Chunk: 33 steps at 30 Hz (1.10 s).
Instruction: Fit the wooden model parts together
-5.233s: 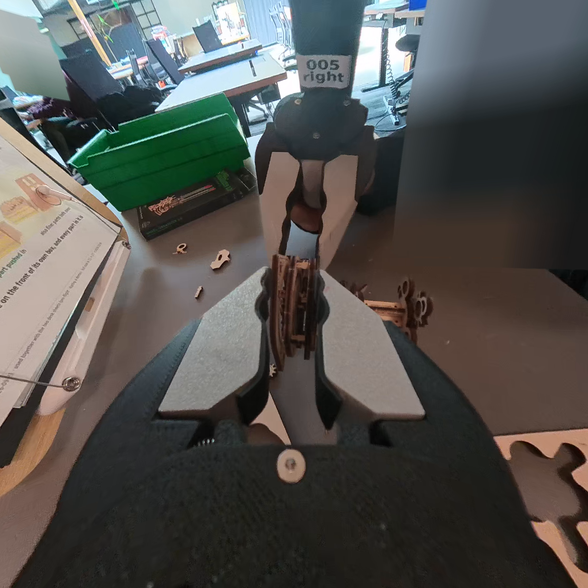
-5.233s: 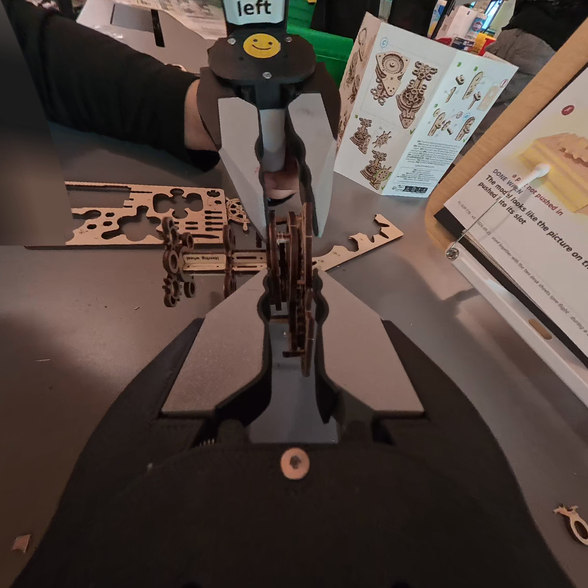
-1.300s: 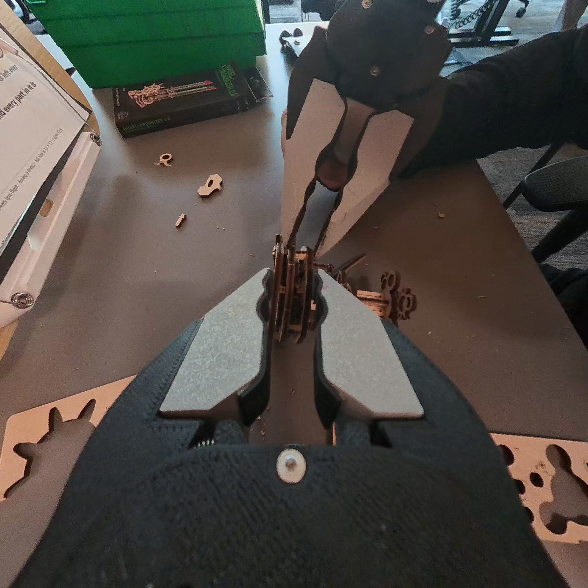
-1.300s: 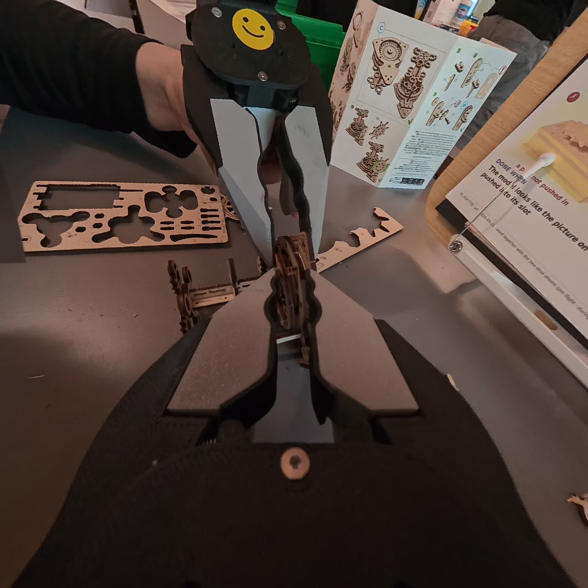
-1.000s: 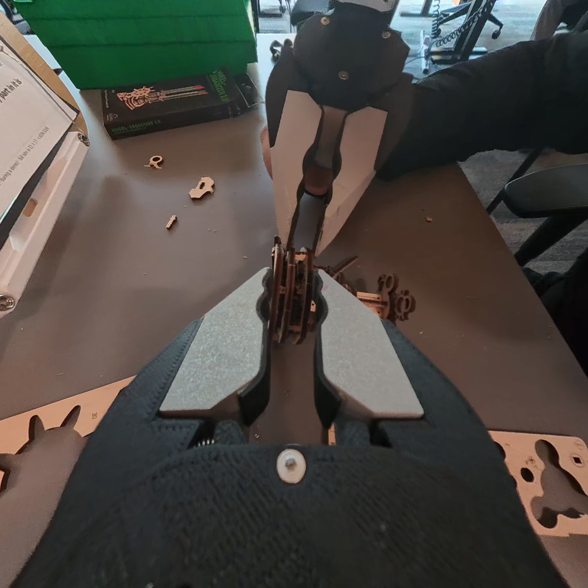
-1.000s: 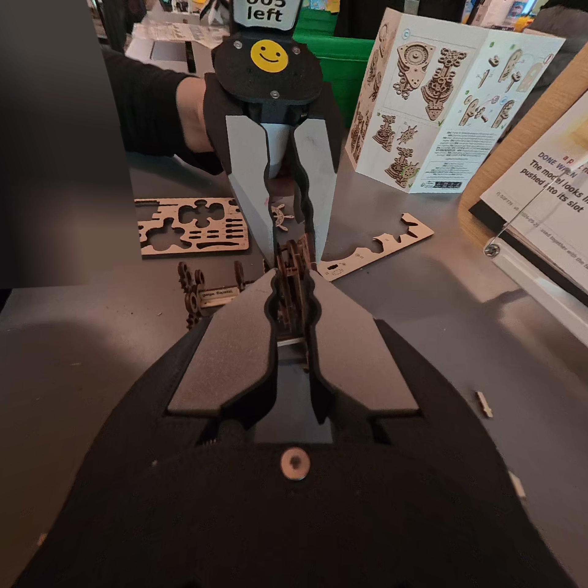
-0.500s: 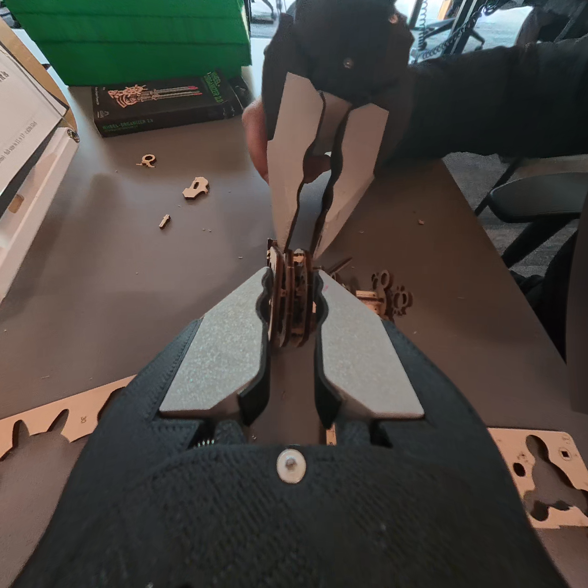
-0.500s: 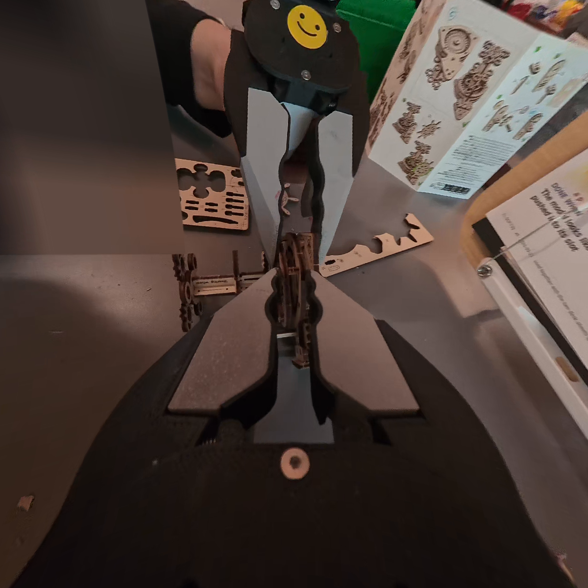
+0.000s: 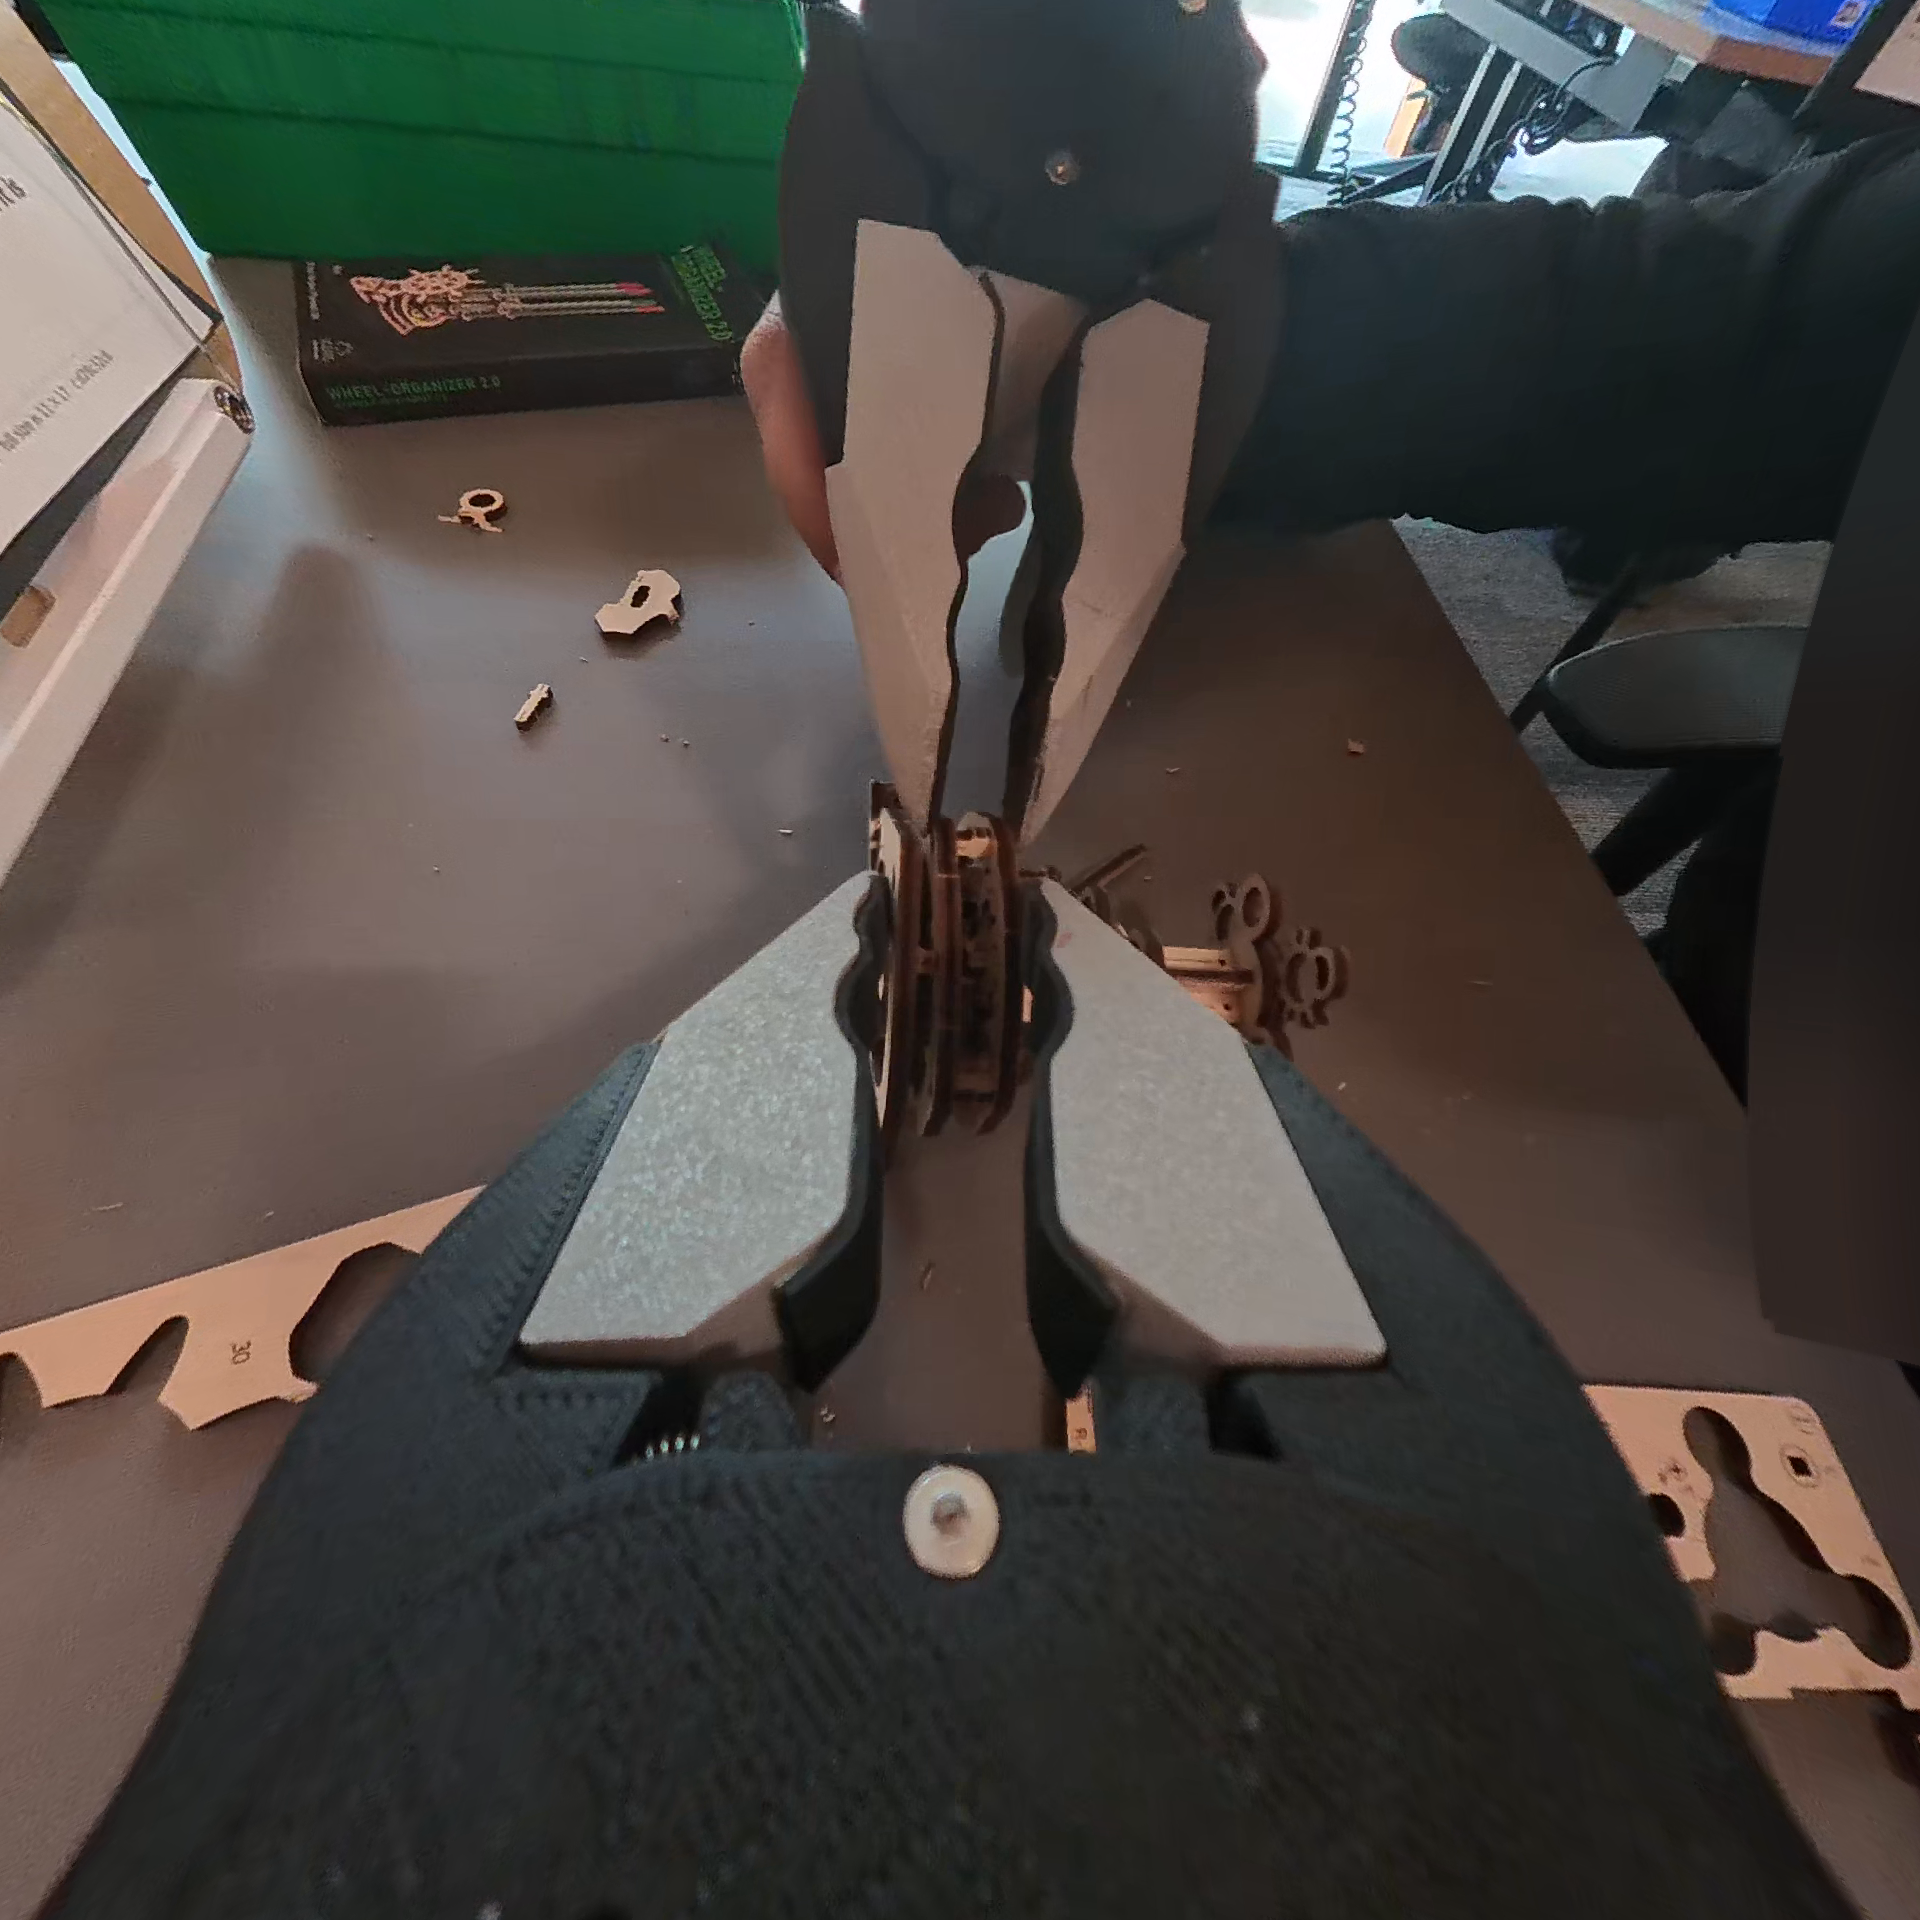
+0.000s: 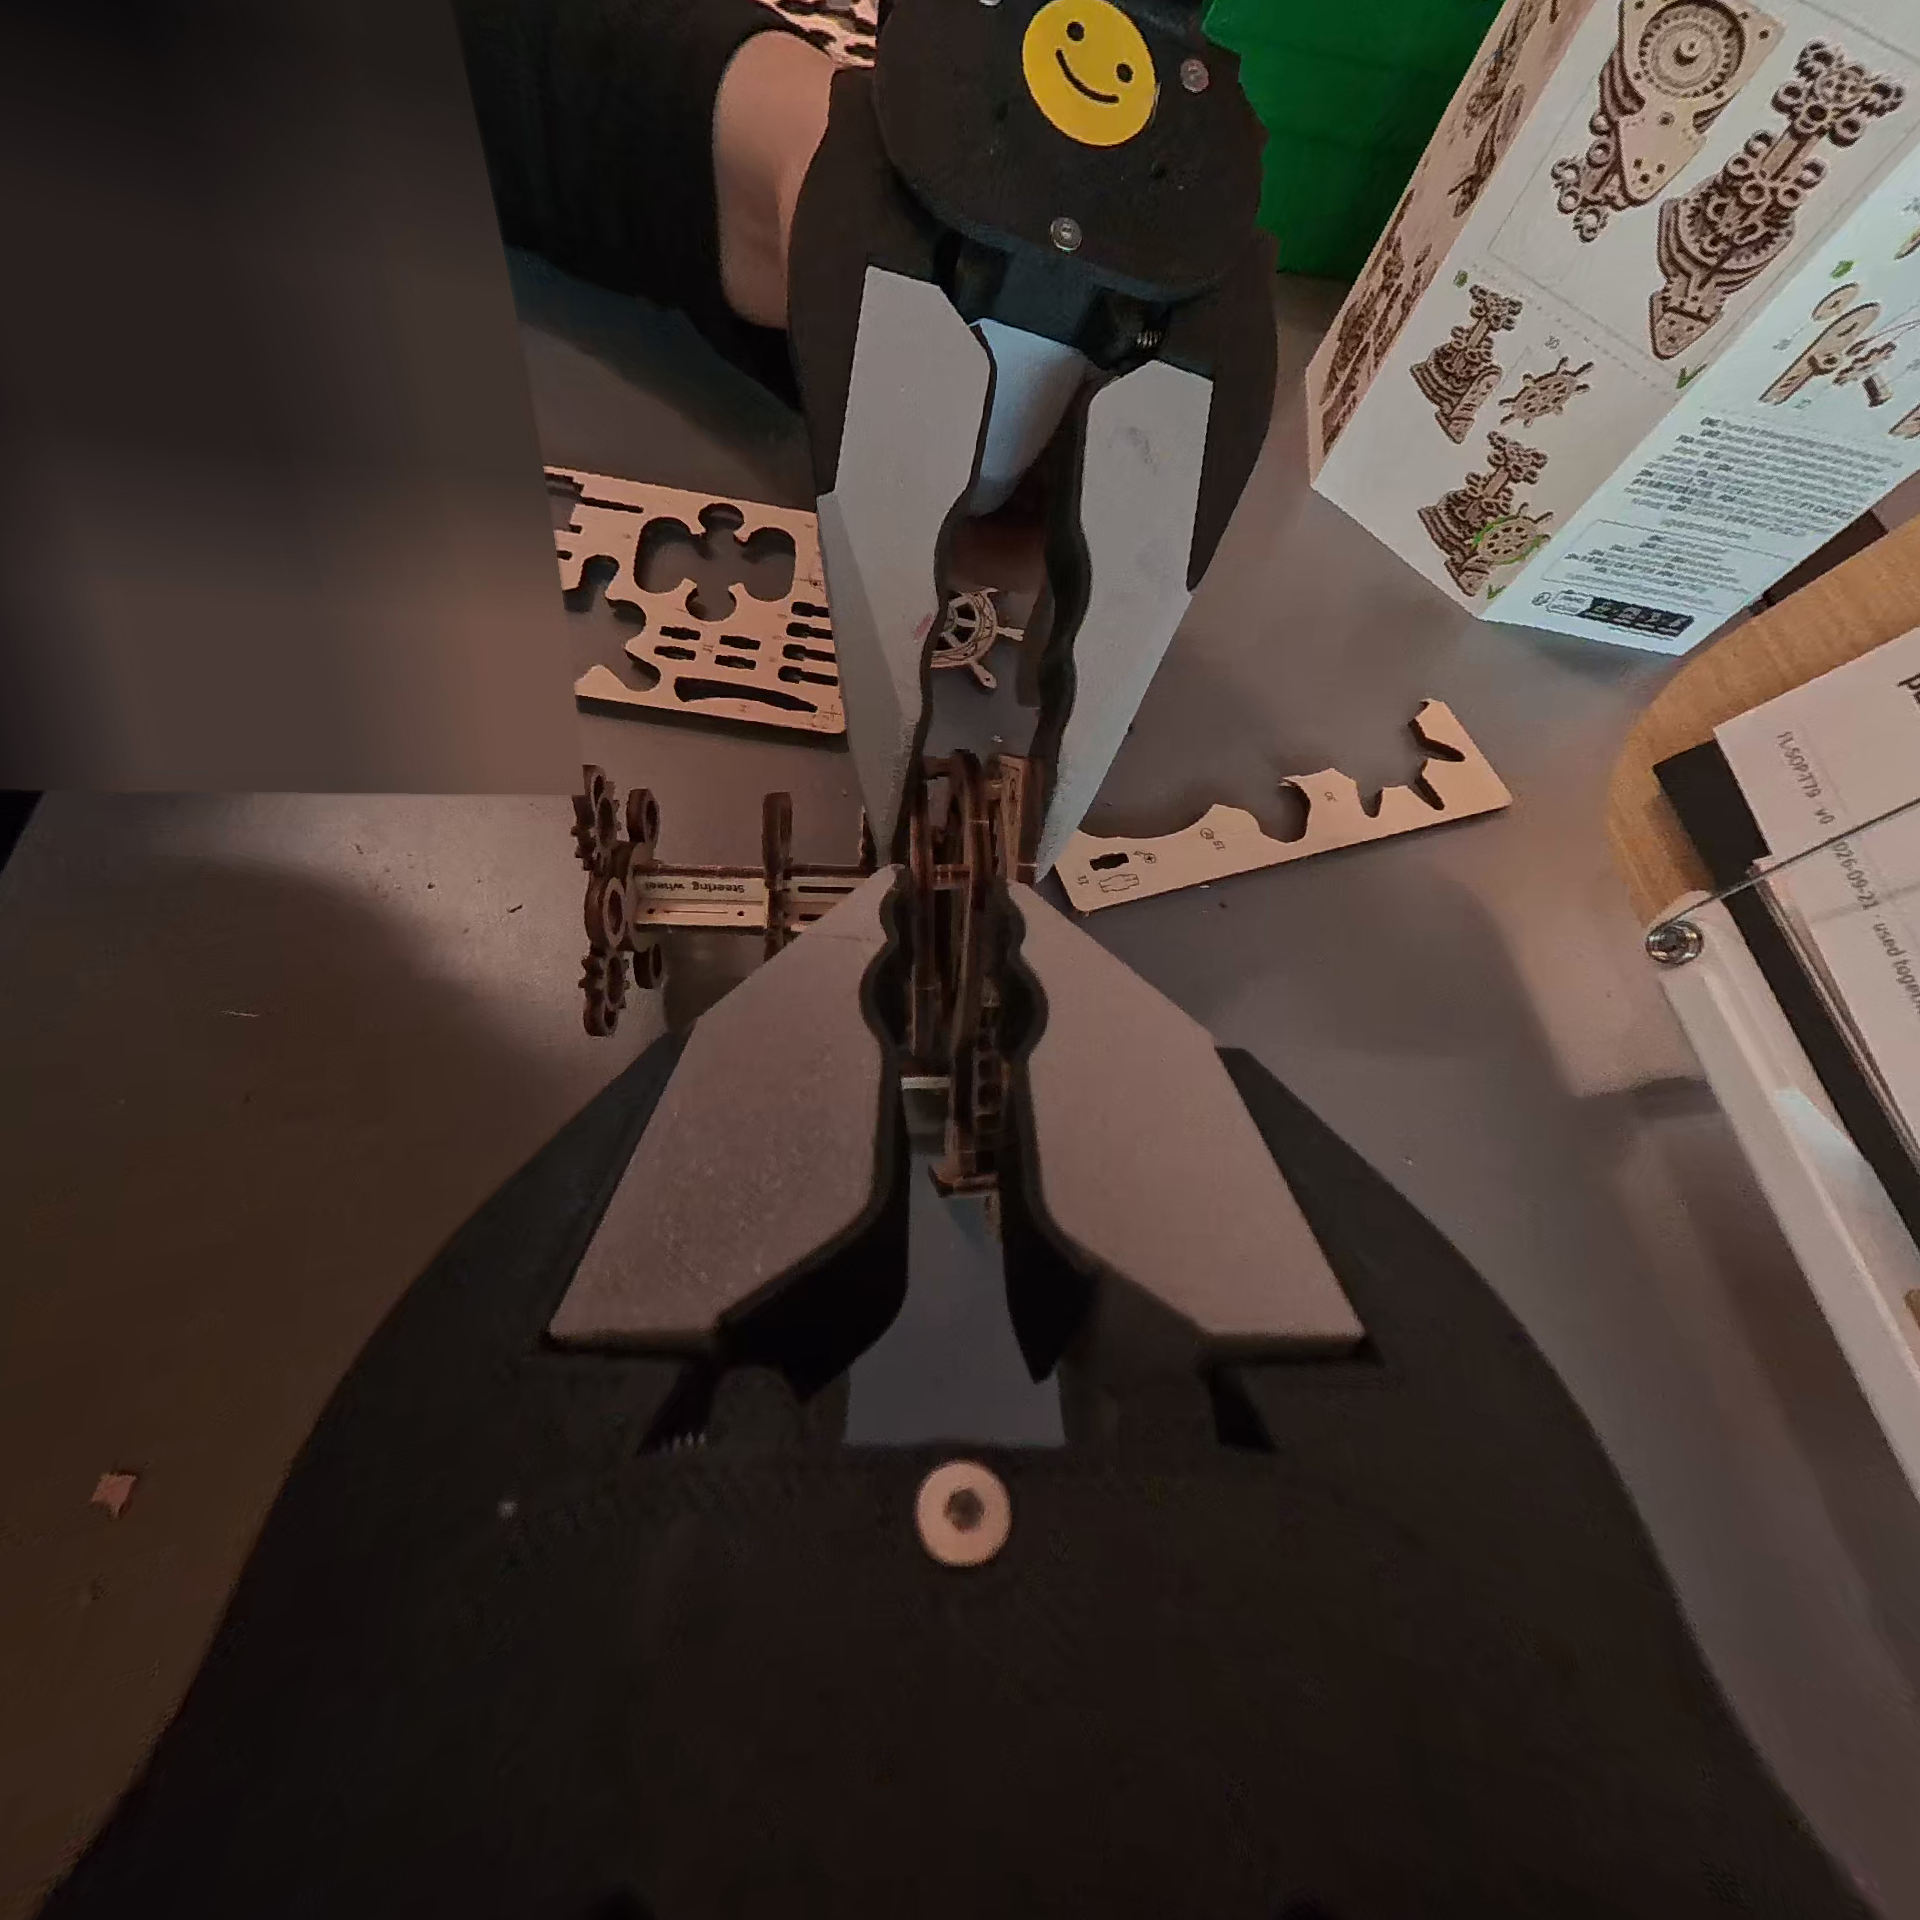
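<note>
Now both grippers are clamping the wooden wheel assembly (image 9: 951, 977) from opposite ends: the left gripper (image 9: 948, 935) is pinching its stacked laser-cut discs, and the right gripper (image 10: 948, 935) is squeezing the same stack closer than a moment ago, so the layers are probably seating. A geared axle piece (image 10: 665, 894) is lying just beside it on the matte grey table (image 9: 364, 831), among pale punched-out plywood sheets (image 10: 707, 634).

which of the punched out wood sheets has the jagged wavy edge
The narrow strip right of the grippers: one long edge is cut into waves. The wider sheet to the left has holes inside instead.
</note>
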Tool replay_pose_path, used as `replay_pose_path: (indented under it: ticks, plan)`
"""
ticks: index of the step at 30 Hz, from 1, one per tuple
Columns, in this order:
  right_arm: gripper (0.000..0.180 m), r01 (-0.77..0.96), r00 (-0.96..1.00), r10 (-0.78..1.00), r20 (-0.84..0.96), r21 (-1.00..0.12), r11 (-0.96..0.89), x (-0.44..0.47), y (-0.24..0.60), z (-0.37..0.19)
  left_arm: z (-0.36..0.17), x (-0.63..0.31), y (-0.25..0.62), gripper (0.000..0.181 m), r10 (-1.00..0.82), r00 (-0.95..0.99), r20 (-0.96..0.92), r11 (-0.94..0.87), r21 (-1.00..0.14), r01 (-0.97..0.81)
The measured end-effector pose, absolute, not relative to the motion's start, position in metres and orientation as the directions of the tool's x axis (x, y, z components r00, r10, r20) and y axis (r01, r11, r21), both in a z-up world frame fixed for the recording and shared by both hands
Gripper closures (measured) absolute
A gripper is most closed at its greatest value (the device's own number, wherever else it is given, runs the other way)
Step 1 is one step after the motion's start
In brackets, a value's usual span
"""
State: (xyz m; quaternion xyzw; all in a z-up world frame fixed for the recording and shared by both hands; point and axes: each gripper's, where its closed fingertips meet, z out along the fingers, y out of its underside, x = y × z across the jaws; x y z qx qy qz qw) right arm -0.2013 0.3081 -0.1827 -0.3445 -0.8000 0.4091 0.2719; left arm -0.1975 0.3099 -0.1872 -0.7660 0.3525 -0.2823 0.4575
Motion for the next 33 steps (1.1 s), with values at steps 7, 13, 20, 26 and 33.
replay_pose_path:
  ticks: [7,13,20,26,33]
  plan:
    - [0.171,0.325,-0.622,0.766,0.164,-0.836,0.443,-0.201,0.307,-0.183,-0.187,-0.197,0.309,0.158,-0.798,0.59,0.123,-0.344,-0.897,-0.278]
    - [0.173,0.315,-0.606,0.768,0.21,-0.823,0.473,-0.202,0.306,-0.184,-0.187,-0.198,0.308,0.16,-0.797,0.586,0.146,-0.362,-0.892,-0.271]
    - [0.172,0.328,-0.603,0.785,0.141,-0.853,0.405,-0.2,0.305,-0.183,-0.187,-0.197,0.307,0.159,-0.806,0.582,0.111,-0.336,-0.895,-0.294]
    - [0.172,0.266,-0.549,0.78,0.301,-0.821,0.504,-0.195,0.301,-0.183,-0.187,-0.192,0.303,0.16,-0.82,0.572,0.029,-0.292,-0.88,-0.375]
    - [0.172,0.133,-0.403,0.63,0.664,-0.639,0.758,-0.191,0.296,-0.166,-0.164,-0.2,0.294,0.141,-0.823,0.567,-0.025,-0.265,-0.867,-0.423]
